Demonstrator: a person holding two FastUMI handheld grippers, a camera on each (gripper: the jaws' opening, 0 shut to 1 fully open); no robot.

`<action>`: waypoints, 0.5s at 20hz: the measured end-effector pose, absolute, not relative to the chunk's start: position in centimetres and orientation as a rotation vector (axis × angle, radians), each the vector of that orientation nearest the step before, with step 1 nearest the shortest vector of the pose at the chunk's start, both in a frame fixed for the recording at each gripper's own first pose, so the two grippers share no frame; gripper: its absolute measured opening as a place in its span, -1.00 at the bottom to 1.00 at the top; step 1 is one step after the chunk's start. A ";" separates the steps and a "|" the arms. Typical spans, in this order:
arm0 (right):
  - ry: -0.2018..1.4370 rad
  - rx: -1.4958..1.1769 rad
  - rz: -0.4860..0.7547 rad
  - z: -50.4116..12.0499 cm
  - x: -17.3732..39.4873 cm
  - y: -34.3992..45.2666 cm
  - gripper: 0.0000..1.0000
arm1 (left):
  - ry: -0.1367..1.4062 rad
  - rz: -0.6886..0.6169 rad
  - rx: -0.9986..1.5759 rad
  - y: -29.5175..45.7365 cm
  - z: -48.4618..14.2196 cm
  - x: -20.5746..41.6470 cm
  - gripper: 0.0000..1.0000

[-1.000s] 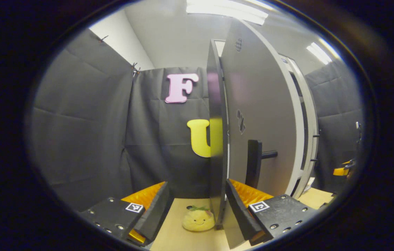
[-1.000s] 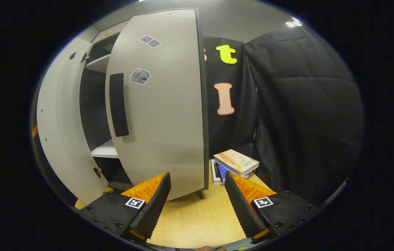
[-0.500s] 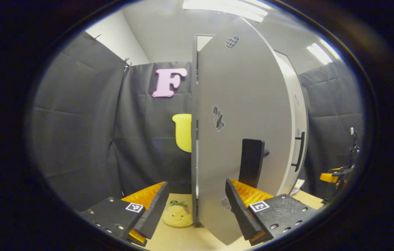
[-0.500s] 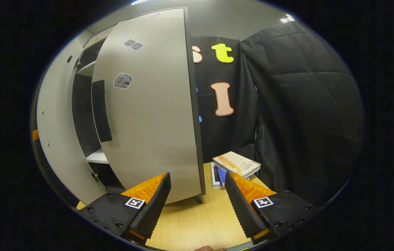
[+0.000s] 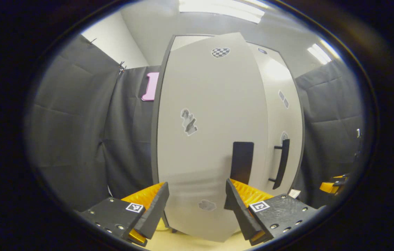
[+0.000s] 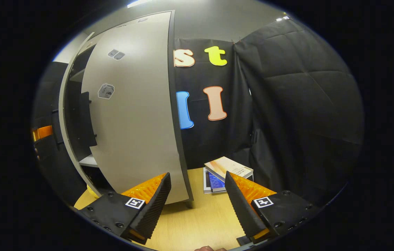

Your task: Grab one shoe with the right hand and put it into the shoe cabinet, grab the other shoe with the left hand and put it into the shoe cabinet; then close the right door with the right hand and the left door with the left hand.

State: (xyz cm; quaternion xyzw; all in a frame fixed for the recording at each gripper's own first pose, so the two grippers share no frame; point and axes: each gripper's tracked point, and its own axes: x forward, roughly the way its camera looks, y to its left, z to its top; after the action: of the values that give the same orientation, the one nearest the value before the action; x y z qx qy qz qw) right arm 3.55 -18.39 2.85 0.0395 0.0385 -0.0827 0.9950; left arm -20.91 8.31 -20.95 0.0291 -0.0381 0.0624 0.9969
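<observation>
- Grey laminate left door (image 5: 211, 139) fills my left gripper view, nearly flush; right door (image 6: 134, 118) hangs slightly ajar in the right gripper view.
- I judge both panels stiff, light on their hinges, slick; push the flat face near the black handle (image 5: 241, 162).
- Left gripper (image 5: 196, 205) and right gripper (image 6: 197, 204) both spread, empty.

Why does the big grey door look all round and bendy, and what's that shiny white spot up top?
Left gripper view: the fisheye lens bows the left door; ceiling light glares on the right door. Right gripper view: the right door bulges likewise, evenly lit.
</observation>
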 end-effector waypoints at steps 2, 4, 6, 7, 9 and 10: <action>0.073 0.078 -0.168 3.1 3.2 -18.7 0.94 | -0.083 0.128 0.069 8.2 -21.2 -21.3 0.86; 0.066 0.079 -0.166 3.5 3.0 -18.5 0.94 | -0.081 0.121 0.067 8.5 -21.3 -22.0 0.86; 0.059 0.072 -0.158 4.0 2.8 -18.1 0.86 | -0.084 0.125 0.064 8.8 -21.2 -22.9 0.86; 0.054 0.065 -0.153 4.3 2.7 -17.7 0.94 | -0.084 0.131 0.065 9.0 -21.3 -23.6 0.86; 0.043 0.052 -0.140 4.9 2.6 -16.9 0.86 | -0.087 0.146 0.071 9.7 -21.4 -24.8 0.86; 0.038 0.048 -0.133 5.1 2.5 -16.4 0.86 | -0.090 0.152 0.075 10.1 -21.5 -25.4 0.86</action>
State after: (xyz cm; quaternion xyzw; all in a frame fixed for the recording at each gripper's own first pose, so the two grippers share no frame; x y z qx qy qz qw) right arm 2.54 -16.36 5.14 0.0239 0.0190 -0.0664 0.9973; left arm -25.41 10.09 -21.50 0.0375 -0.0449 0.0757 0.9954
